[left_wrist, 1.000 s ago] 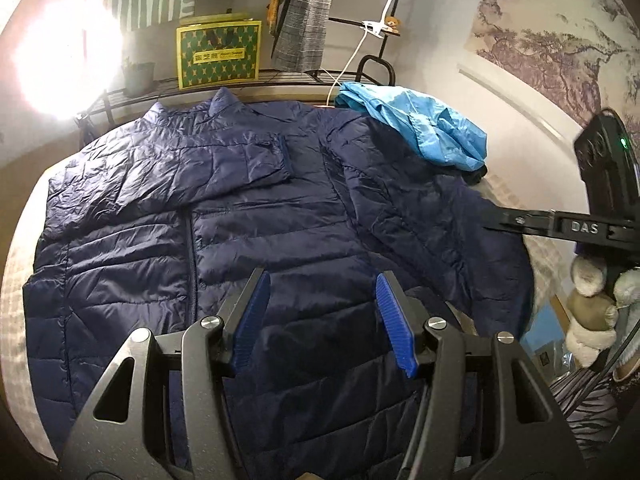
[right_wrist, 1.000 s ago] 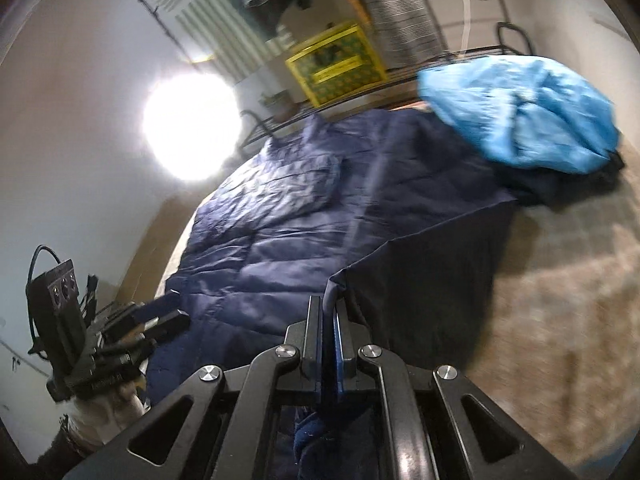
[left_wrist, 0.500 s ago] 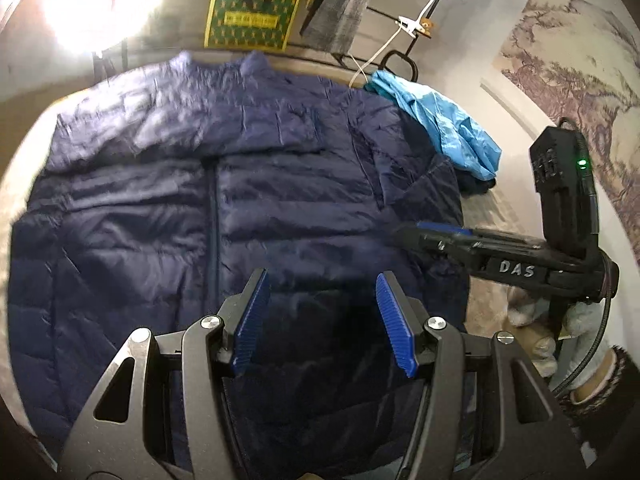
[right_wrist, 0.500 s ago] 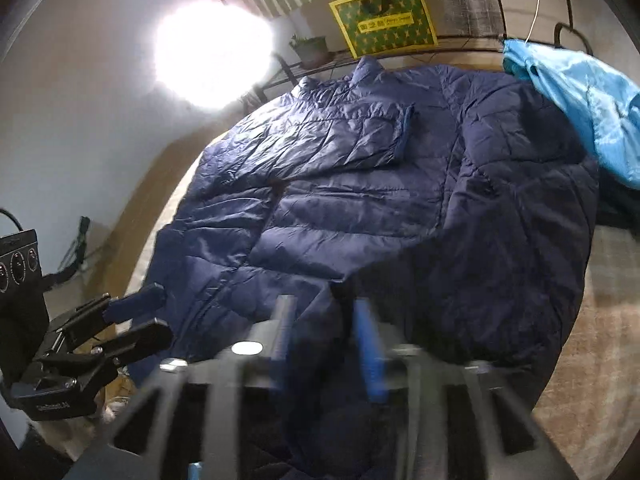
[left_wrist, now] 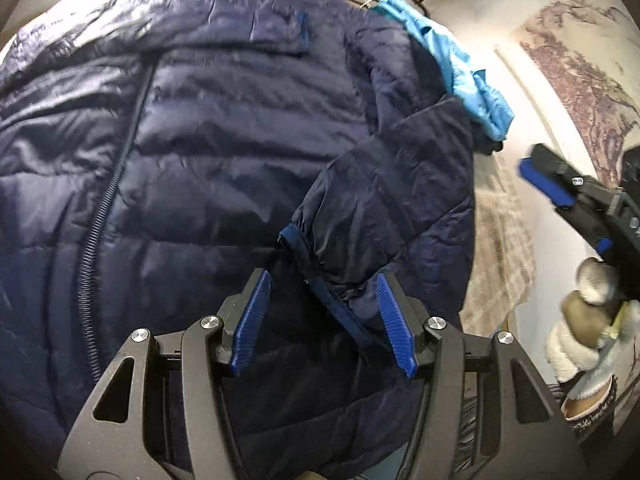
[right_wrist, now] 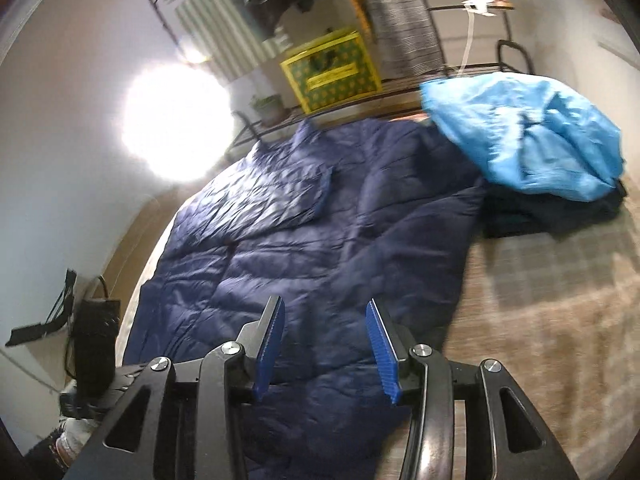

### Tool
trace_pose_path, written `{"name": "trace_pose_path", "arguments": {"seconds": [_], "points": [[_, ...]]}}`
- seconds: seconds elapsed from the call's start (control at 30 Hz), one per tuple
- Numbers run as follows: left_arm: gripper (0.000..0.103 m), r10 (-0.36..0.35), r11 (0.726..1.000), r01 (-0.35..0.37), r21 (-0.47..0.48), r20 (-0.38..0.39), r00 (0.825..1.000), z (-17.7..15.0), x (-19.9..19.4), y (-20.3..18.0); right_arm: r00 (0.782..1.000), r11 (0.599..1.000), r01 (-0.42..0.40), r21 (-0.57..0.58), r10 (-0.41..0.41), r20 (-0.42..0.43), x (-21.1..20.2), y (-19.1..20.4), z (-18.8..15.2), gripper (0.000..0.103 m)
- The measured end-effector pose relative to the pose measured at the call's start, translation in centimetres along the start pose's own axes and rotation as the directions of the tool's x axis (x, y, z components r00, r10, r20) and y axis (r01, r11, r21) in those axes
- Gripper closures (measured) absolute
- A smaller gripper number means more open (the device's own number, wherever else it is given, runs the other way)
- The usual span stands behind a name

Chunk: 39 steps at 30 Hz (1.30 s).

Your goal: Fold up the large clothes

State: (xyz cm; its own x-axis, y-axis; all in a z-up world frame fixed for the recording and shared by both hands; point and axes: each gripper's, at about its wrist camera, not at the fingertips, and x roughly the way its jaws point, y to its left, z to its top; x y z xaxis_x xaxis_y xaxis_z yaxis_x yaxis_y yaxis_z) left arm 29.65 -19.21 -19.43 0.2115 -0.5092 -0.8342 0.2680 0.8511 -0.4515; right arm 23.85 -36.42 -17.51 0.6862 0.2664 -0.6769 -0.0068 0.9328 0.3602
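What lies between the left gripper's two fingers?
In the left wrist view, the navy jacket's folded-in sleeve cuff lies between the open left gripper's fingers.

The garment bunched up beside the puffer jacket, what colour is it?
Light blue garment, clearest in the right wrist view; the jacket is navy.

— How many garments lie on the bed?
— One navy puffer jacket [left_wrist: 224, 152] across the middle of the frame; one light blue garment [right_wrist: 528, 136] bunched at the upper right; one dark piece [right_wrist: 552, 216] under it, kind unclear.
— Sleeves?
— Two show on the jacket; one folded sleeve [left_wrist: 384, 200] right of centre, one across the chest [right_wrist: 264, 196] at upper centre.
— Grippers?
— Two; the left gripper [left_wrist: 322, 322] and the right gripper [right_wrist: 326, 350], each with two blue pads, spread apart.
— Boxes?
— One yellow-green box [right_wrist: 332, 70], upper centre; one potted plant [right_wrist: 268, 106] beside it.
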Motion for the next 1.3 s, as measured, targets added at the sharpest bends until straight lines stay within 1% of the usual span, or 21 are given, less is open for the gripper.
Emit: {"name": "trace_pose_path", "arguments": {"seconds": [0.1, 0.17, 0.2, 0.23, 0.27, 0.3, 0.37, 0.5, 0.6, 0.67, 0.77, 0.87, 1.0, 1.07, 1.2, 1.23, 1.3], "points": [[0.046, -0.007, 1.0, 0.007, -0.012, -0.008, 1.0, -0.1, 0.9, -0.1, 1.0, 1.0, 0.013, 0.026, -0.013, 0.024, -1.1, -1.5, 0.2, 0.057], [0.046, 0.002, 1.0, -0.002, -0.005, -0.004, 1.0, -0.1, 1.3, -0.4, 0.999, 0.999, 0.021, 0.043, -0.022, 0.034, -1.7, -2.5, 0.2, 0.057], [0.048, 0.003, 1.0, -0.003, 0.001, -0.001, 1.0, 0.0, 1.4, -0.5, 0.999, 0.998, 0.024, 0.052, -0.026, 0.038, -1.8, -2.9, 0.2, 0.057], [0.071, 0.004, 1.0, -0.004, 0.009, 0.008, 1.0, 0.1, 1.5, -0.7, 0.999, 0.998, 0.026, 0.062, -0.028, 0.039, -1.9, -3.4, 0.2, 0.057], [0.085, 0.031, 0.999, -0.031, 0.031, 0.012, 0.999, 0.2, 1.6, -1.0, 0.999, 0.997, 0.028, 0.068, -0.031, 0.039, -2.0, -3.6, 0.2, 0.057], [0.097, 0.061, 0.996, -0.062, 0.062, 0.015, 0.998, 0.3, 1.8, -1.4, 0.999, 0.997, 0.031, 0.076, -0.034, 0.04, -2.1, -3.9, 0.2, 0.057], [0.098, 0.092, 0.991, -0.096, 0.098, 0.047, 0.995, 0.6, 1.7, -2.0, 0.998, 0.996, 0.037, 0.085, -0.04, 0.041, -2.2, -4.2, 0.3, 0.057], [0.1, 0.116, 0.98, -0.131, 0.148, 0.105, 0.988, 1.6, 0.5, -2.9, 0.998, 0.996, 0.037, 0.086, -0.041, 0.047, -2.3, -4.2, 0.5, 0.057], [0.1, 0.145, 0.967, -0.175, 0.188, 0.162, 0.976, 2.9, -1.2, -3.1, 0.998, 0.996, 0.039, 0.079, -0.043, 0.052, -2.2, -3.9, 0.8, 0.057], [0.1, 0.161, 0.961, -0.2, 0.192, 0.2, 0.966, 3.9, -2.7, -2.5, 0.998, 0.996, 0.043, 0.074, -0.046, 0.05, -1.8, -3.7, 1.0, 0.057], [0.1, 0.188, 0.956, -0.232, 0.182, 0.234, 0.954, 6.0, -4.5, -0.9, 0.998, 0.996, 0.05, 0.072, -0.052, 0.036, -1.0, -3.5, 1.2, 0.057], [0.1, 0.229, 0.944, -0.281, 0.171, 0.271, 0.935, 8.1, -6.0, 1.2, 0.998, 0.996, 0.059, 0.067, -0.06, 0.019, 0.0, -3.3, 1.4, 0.057], [0.1, 0.276, 0.937, -0.324, 0.128, 0.297, 0.914, 10.5, -7.4, 5.0, 0.996, 0.996, 0.087, 0.036, -0.087, -0.004, 2.1, -2.4, 2.3, 0.057], [0.101, 0.308, 0.928, -0.356, 0.105, 0.315, 0.897, 12.0, -8.0, 7.2, 0.995, 0.995, 0.098, 0.022, -0.098, -0.015, 3.1, -2.0, 2.7, 0.057], [0.102, 0.356, 0.917, -0.395, 0.057, 0.332, 0.874, 13.9, -8.8, 11.1, 0.994, 0.994, 0.107, 0.001, -0.107, -0.037, 5.6, -1.2, 3.8, 0.057], [0.103, 0.366, 0.913, -0.404, 0.049, 0.335, 0.868, 14.3, -8.7, 11.7, 0.992, 0.993, 0.115, -0.01, -0.116, -0.046, 6.4, -1.0, 4.0, 0.057], [0.103, 0.393, 0.903, -0.429, 0.033, 0.345, 0.852, 15.1, -9.0, 13.6, 0.988, 0.99, 0.138, -0.033, -0.14, -0.064, 7.9, -0.9, 4.4, 0.057]]}}
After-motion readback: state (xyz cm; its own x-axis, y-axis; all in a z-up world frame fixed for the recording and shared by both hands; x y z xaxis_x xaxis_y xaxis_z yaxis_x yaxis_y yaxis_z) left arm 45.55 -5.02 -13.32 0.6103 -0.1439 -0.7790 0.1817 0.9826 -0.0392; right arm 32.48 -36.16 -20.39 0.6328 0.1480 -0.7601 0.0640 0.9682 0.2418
